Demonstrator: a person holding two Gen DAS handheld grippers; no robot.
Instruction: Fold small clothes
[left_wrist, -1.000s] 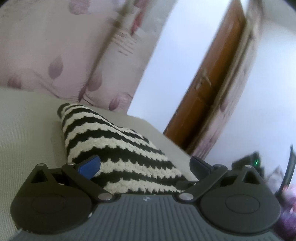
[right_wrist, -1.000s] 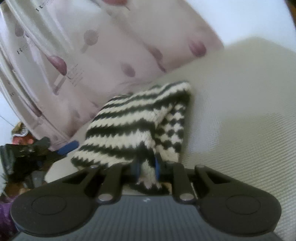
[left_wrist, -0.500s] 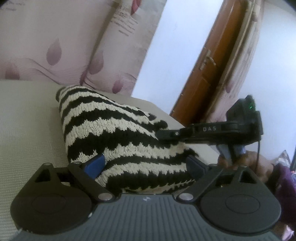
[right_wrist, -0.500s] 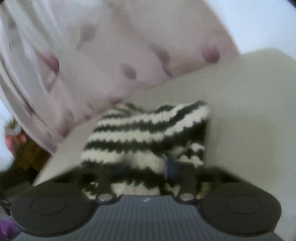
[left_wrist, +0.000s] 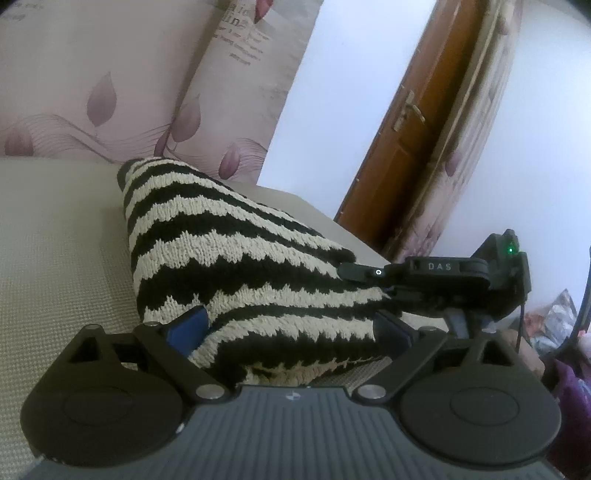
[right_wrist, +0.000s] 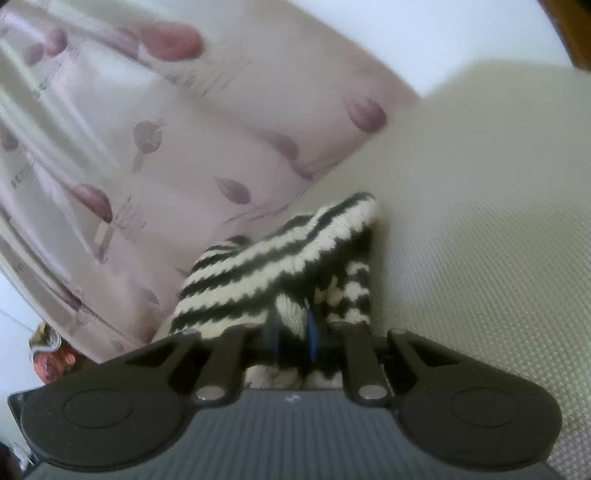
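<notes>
From the left wrist camera, a cream woven surface (left_wrist: 55, 258) fills the left side, with pink leaf-patterned curtains (left_wrist: 110, 92) hanging behind it. A black and cream striped knit garment (left_wrist: 221, 258) lies bunched on that surface, rising in a sloped fold from a far corner toward the camera. The left gripper (left_wrist: 288, 328) sits low at the near edge of the garment with its two blue-padded fingers (left_wrist: 188, 325) spread wide apart; the knit fabric lies in the gap between them and touches the left pad, but it is not being pinched. To the right, the right gripper (left_wrist: 354, 271), a black tool marked "DAS", reaches in from the side and meets the garment's right edge. Behind it stand a white wall and a brown wooden door (left_wrist: 413, 140). From the right wrist camera, which is somewhat blurred, the curtains (right_wrist: 147, 147) fill the left and the cream surface (right_wrist: 480, 221) the right. The striped garment (right_wrist: 266, 258) sits in the middle, and the right gripper (right_wrist: 293, 334) has its fingers drawn close together, pinching a raised fold of the knit between the blue pads.
</notes>
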